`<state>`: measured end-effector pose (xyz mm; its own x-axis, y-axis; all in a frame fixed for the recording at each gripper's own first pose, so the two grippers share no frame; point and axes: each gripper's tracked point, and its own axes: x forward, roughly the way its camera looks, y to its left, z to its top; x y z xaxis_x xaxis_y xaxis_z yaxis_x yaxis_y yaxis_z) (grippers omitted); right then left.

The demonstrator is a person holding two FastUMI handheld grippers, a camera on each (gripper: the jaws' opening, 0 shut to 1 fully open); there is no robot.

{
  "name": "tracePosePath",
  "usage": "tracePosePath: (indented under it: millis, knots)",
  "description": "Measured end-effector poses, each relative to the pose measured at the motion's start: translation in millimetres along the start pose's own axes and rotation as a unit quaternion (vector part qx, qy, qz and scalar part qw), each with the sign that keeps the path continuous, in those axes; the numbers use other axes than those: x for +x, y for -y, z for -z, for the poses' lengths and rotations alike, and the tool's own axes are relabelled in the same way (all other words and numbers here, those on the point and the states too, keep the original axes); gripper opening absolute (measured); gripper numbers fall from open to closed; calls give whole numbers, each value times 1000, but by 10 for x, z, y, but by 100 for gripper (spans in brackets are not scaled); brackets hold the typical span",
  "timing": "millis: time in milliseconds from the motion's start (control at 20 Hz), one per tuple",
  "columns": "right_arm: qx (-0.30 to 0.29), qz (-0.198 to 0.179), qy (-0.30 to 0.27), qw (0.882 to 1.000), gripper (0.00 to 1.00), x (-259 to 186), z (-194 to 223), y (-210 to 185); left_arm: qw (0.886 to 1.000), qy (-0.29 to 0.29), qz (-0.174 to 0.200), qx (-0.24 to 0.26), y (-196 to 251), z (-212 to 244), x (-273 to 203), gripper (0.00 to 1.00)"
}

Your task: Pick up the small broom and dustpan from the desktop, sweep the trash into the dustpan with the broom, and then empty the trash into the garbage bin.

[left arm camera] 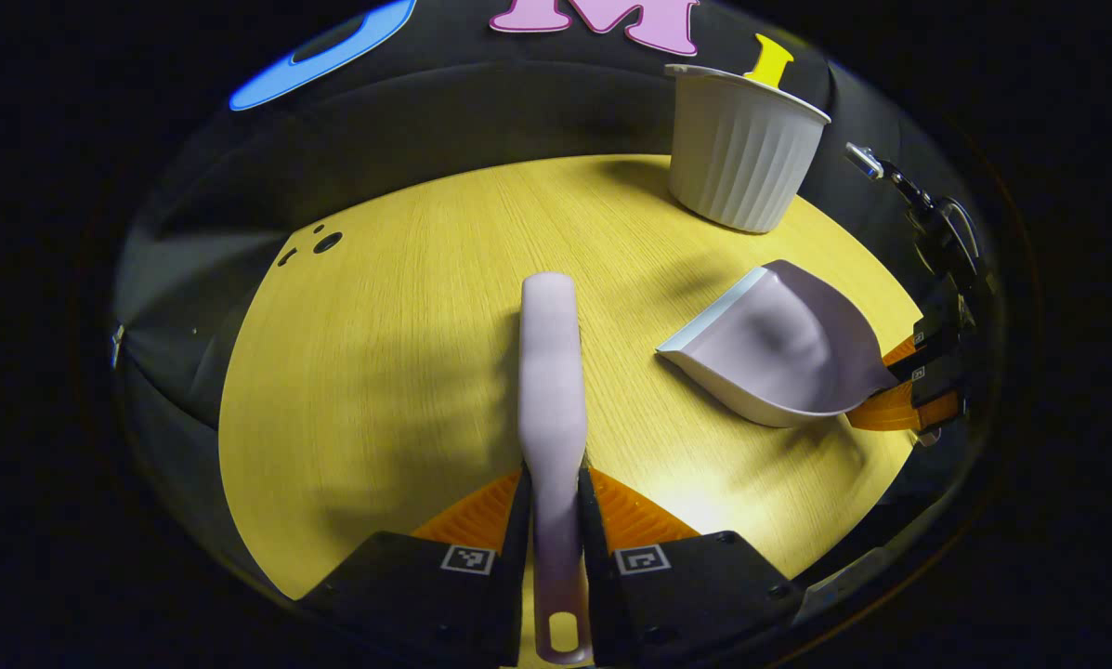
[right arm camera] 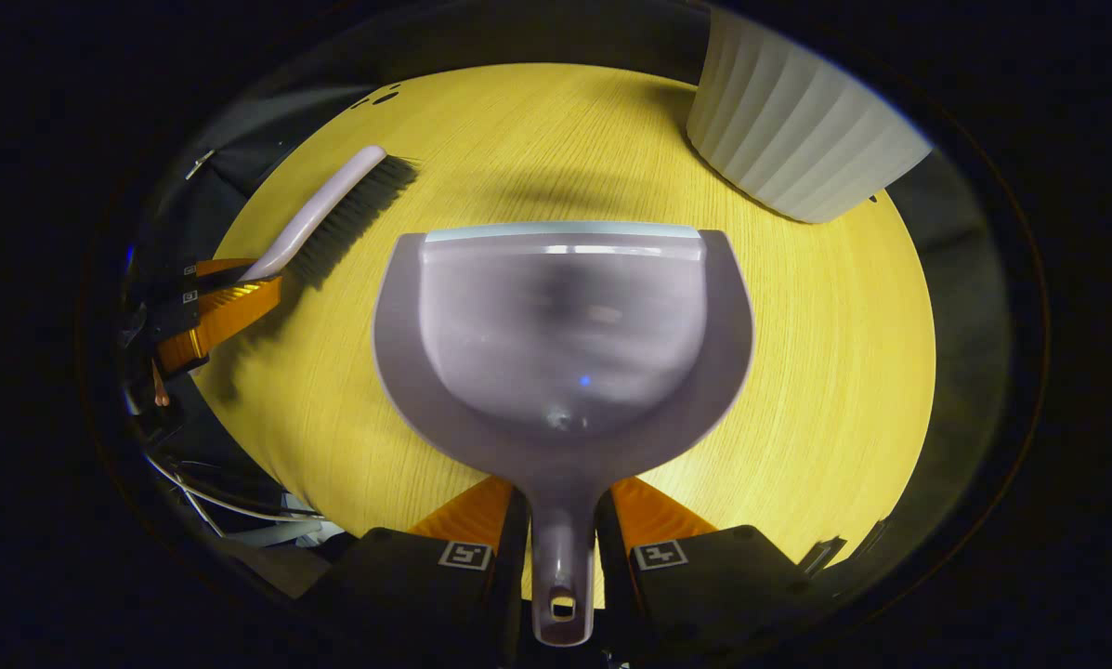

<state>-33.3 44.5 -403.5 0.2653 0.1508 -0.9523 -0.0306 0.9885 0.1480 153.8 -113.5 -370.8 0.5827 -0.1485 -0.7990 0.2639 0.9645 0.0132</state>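
My left gripper [left arm camera: 553,506] is shut on the handle of the small lilac broom [left arm camera: 550,372], which points away over the yellow table. From the right gripper view the broom [right arm camera: 323,209] shows its dark bristles turned down toward the wood, with the left gripper [right arm camera: 226,297] at its handle. My right gripper [right arm camera: 560,520] is shut on the handle of the lilac dustpan [right arm camera: 565,325], whose grey lip faces away. In the left gripper view the dustpan [left arm camera: 778,344] hangs at the right, held by the right gripper [left arm camera: 918,381]. I see nothing lying inside the pan.
A white ribbed garbage bin [left arm camera: 741,149] stands at the table's far right edge; it looms close beyond the pan's lip [right arm camera: 797,130]. The round yellow wooden table [left arm camera: 398,353] has small dark holes [left arm camera: 323,243] at its far left. Cables [right arm camera: 221,502] hang below the table's edge.
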Motion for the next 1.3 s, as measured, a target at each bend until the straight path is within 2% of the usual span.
tracePosePath:
  millis: [50,100,150,300,350,400,450,500,550,650,750,900,950,1000,1150,1250,1300]
  knots:
    - [-3,-3,2,1000,40,-93,10,10,1000,3,-1,-2,-25,-11,-52,34]
    - [-6,-5,6,1000,35,-201,6,23,1000,8,-2,-4,-37,-40,-114,33]
    - [-5,-9,16,1000,40,-317,-15,24,1000,13,-3,-7,-55,-66,-204,34]
    - [2,-18,57,998,41,-730,-143,55,999,44,-6,-13,-69,-276,-518,34]
    - [6,-19,79,997,40,-880,-216,69,998,59,-6,-16,-68,-366,-636,33]
    - [10,-21,104,994,46,-1014,-308,63,997,76,-5,-21,-50,-475,-754,33]
    - [15,-22,134,991,39,-1145,-402,51,995,96,-2,-26,-23,-600,-879,31]
    - [16,-25,167,986,46,-1292,-522,23,992,119,-2,-32,-6,-733,-1006,33]
    - [17,-25,205,978,37,-1454,-639,11,989,146,-5,-38,-13,-870,-1149,33]
    - [6,-24,288,957,37,-1773,-903,-35,977,208,-19,-42,-44,-1149,-1425,33]
    - [-6,-5,366,931,37,-2117,-1101,-19,964,262,-22,-39,-10,-1342,-1663,33]
    - [-9,7,452,892,37,-2497,-1302,-74,947,318,-16,-37,87,-1528,-1960,33]
    - [-13,12,468,883,46,-2619,-1339,-79,943,329,-15,-36,102,-1574,-2032,33]
    - [-20,15,478,878,36,-2715,-1353,-97,940,339,-22,-36,100,-1609,-2103,32]
    - [-46,34,502,863,36,-2865,-1351,-75,934,354,-30,-30,131,-1684,-2210,33]
    - [-55,33,509,858,38,-2928,-1381,-134,933,359,-30,-22,161,-1704,-2243,33]
    - [-58,31,507,859,35,-2949,-1398,-159,933,359,-29,-18,170,-1709,-2250,33]
